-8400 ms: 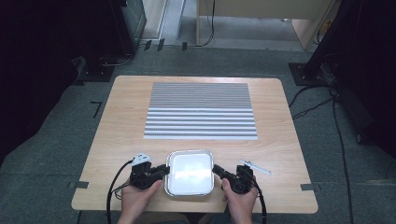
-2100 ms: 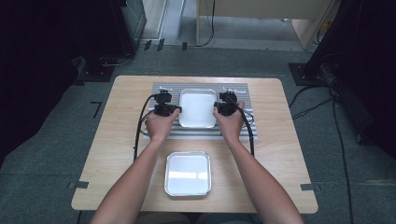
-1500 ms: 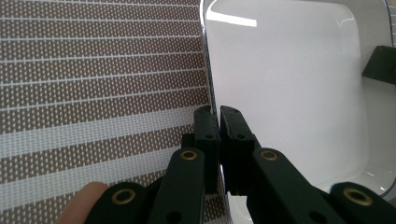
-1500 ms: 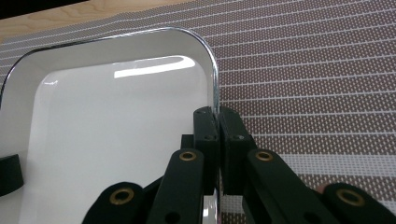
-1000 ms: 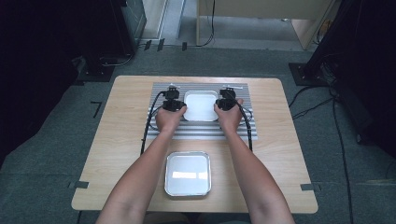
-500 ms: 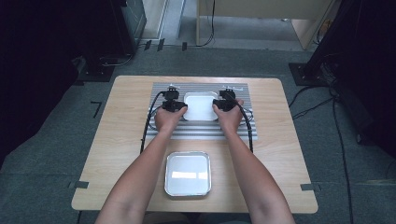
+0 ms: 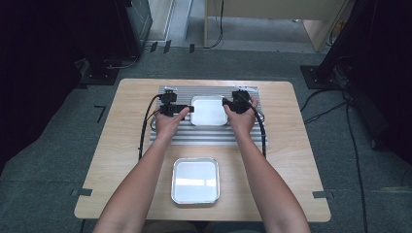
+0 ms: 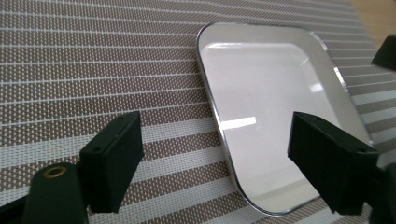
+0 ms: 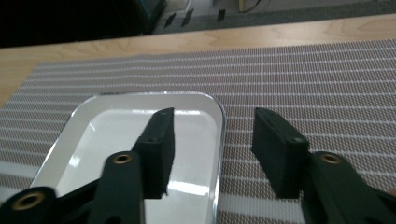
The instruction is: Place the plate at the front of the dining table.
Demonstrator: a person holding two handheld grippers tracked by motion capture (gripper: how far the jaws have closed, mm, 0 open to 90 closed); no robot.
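Observation:
A shiny square metal tray (image 7: 209,110) lies flat on the grey striped mat (image 7: 204,137) at the back of the table. My left gripper (image 7: 187,108) stands at its left edge and my right gripper (image 7: 227,104) at its right edge. Both have just been opening. In the left gripper view, the left gripper (image 8: 217,130) is open above the tray (image 8: 275,93), whose rim runs below the gap, untouched. In the right gripper view, the right gripper (image 9: 215,121) is open astride the rim of the tray (image 9: 116,130), with the pads clear of it.
A second metal tray (image 7: 195,180) rests near the front edge of the wooden table (image 7: 121,160), between the person's forearms. Cables trail from both grippers across the mat. Dark equipment and floor cables surround the table.
Both grippers were shut on the tray's two edges a second ago; now their jaws stand apart and the tray lies released on the mat. Both hands have lifted slightly.

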